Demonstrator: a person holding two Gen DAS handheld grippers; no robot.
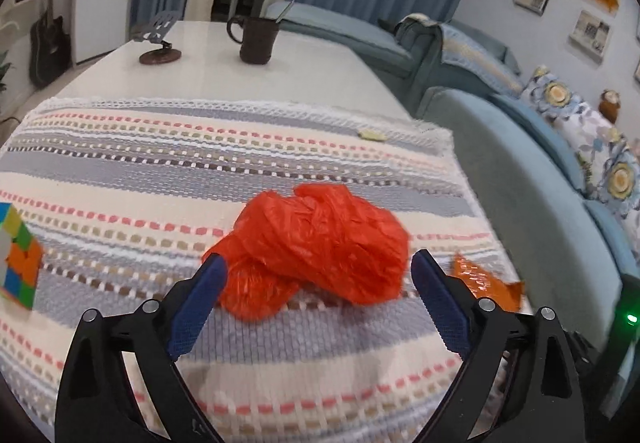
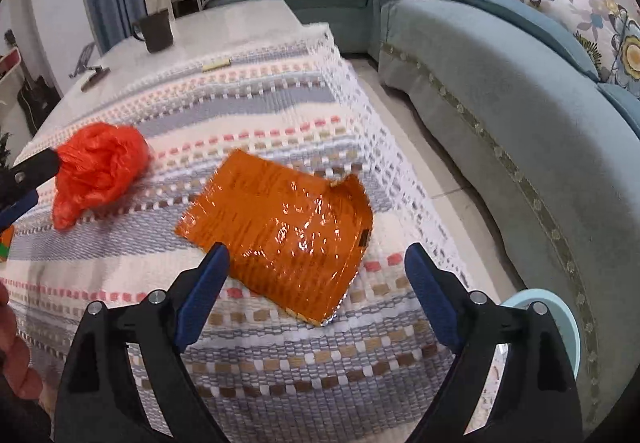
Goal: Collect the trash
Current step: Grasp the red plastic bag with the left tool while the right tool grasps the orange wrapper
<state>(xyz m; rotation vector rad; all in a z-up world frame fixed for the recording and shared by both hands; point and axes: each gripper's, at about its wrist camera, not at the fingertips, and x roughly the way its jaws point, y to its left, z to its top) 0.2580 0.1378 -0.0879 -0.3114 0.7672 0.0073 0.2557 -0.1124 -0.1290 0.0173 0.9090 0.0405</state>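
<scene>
A crumpled red plastic bag [image 1: 316, 247] lies on the striped cloth [image 1: 160, 171]. My left gripper [image 1: 318, 267] is open, with its blue fingers on either side of the bag's near part. The bag also shows in the right wrist view [image 2: 98, 167], with the left gripper [image 2: 28, 179] beside it. An orange foil snack wrapper [image 2: 284, 231] lies flat near the cloth's right edge. My right gripper [image 2: 316, 263] is open, just above the wrapper's near end. The wrapper's corner shows in the left wrist view [image 1: 486, 281].
A Rubik's cube [image 1: 18, 255] sits at the cloth's left. A dark mug [image 1: 256, 39] and a phone stand [image 1: 158, 39] stand on the white table [image 1: 320, 71] behind. A small yellowish scrap [image 1: 372, 135] lies on the cloth's far edge. A teal sofa [image 2: 500, 115] runs along the right, with a light blue bin [image 2: 560, 319] below the table corner.
</scene>
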